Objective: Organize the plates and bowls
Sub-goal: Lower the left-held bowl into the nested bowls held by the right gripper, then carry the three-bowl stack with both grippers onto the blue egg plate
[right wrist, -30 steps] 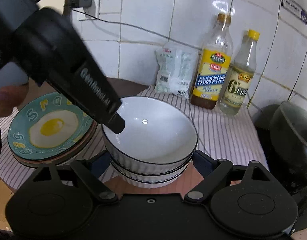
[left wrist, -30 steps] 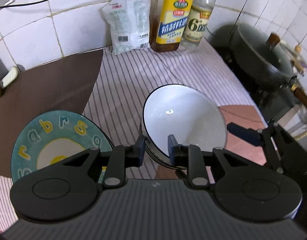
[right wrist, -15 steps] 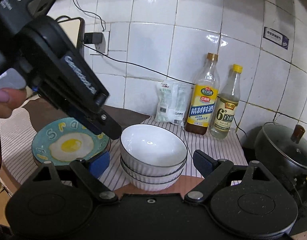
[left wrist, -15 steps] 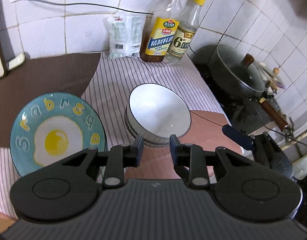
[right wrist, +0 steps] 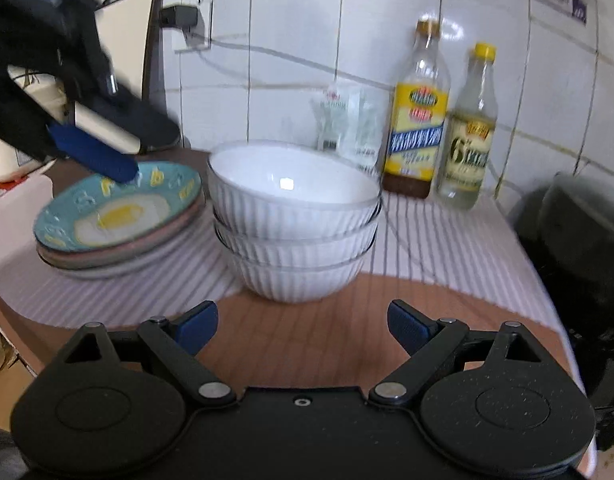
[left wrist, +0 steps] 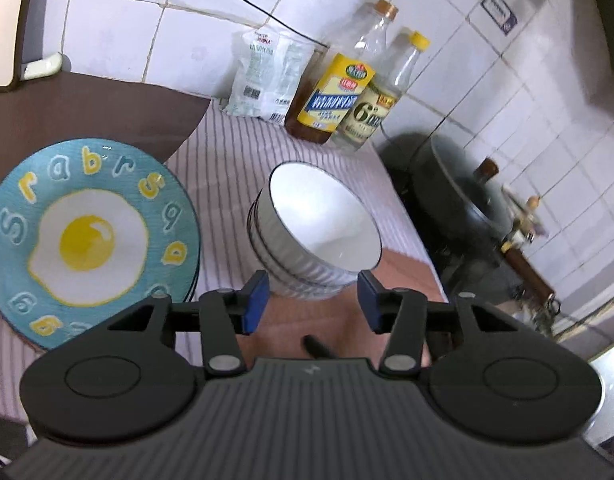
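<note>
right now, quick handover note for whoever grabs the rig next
Left claw: open, empty, just short of the bowls.
Right claw: open, empty, facing the bowls.
Bowls: three white ones nested, on the striped cloth.
Plates: stacked to their left, egg plate on top.
Done: both stacks look built.
Left: likely nothing; check for stray dishes out of view.

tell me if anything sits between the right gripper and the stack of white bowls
Nothing visible does. The right gripper is open and faces the stack of white bowls across a bare strip of countertop. The stack of plates sits off to the left and the two bottles stand behind, out of the path.
</note>
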Available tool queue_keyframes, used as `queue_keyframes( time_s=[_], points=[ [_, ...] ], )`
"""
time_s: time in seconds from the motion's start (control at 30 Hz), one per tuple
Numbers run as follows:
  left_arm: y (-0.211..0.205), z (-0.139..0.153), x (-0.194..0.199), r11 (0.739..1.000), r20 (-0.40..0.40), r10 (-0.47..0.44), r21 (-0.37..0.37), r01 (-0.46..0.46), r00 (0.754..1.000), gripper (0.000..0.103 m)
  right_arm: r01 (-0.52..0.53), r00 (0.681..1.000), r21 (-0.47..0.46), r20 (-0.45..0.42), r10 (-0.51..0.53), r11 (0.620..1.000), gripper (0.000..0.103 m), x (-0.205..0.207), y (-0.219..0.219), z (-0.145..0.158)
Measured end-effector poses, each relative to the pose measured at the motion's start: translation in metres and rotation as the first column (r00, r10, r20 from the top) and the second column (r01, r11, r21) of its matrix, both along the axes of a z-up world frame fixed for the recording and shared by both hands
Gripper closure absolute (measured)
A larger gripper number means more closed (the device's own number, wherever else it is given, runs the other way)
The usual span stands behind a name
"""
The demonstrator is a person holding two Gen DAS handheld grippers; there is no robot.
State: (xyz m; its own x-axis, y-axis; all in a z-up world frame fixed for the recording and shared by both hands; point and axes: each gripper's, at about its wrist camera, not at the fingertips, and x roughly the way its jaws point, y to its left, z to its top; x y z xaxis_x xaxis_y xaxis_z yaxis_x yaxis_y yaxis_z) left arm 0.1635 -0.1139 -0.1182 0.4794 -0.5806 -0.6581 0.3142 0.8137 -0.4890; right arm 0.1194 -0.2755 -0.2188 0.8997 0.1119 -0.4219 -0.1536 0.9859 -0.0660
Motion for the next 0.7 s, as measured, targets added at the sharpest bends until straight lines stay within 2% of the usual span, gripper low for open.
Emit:
queue_keyframes(
  time_s=[0.13,0.23,0.33,0.5,0.7],
  points=[
    [-0.002,-0.014,0.016,0.998,-0.036,0.033,-0.049,-0.035,0.999,0.049,-0.007,1.0,0.059,0.014,0.007,0.998,0.009,0.017,-0.007,-0.011],
    [-0.008,-0.028,0.032,0.998,-0.096,0.048,-0.04,-0.053,0.994,0.049,-0.006,1.0,0.08,0.017,0.004,0.997,0.008,0.029,-0.011,-0.016],
    [-0.014,-0.038,0.044,0.998,-0.135,0.054,-0.021,-0.058,0.989,0.049,-0.003,1.0,0.077,0.02,0.001,0.997,0.008,0.04,-0.014,-0.019],
    [-0.026,-0.047,0.063,0.998,-0.155,0.044,0.045,-0.038,0.987,0.049,-0.019,1.0,0.063,0.016,0.018,0.998,0.005,0.049,-0.012,-0.022],
    [-0.035,-0.052,0.079,0.994,-0.163,0.017,0.112,0.001,0.987,0.059,-0.041,0.999,0.036,-0.029,0.042,0.998,0.005,0.056,-0.003,-0.015]
  ],
)
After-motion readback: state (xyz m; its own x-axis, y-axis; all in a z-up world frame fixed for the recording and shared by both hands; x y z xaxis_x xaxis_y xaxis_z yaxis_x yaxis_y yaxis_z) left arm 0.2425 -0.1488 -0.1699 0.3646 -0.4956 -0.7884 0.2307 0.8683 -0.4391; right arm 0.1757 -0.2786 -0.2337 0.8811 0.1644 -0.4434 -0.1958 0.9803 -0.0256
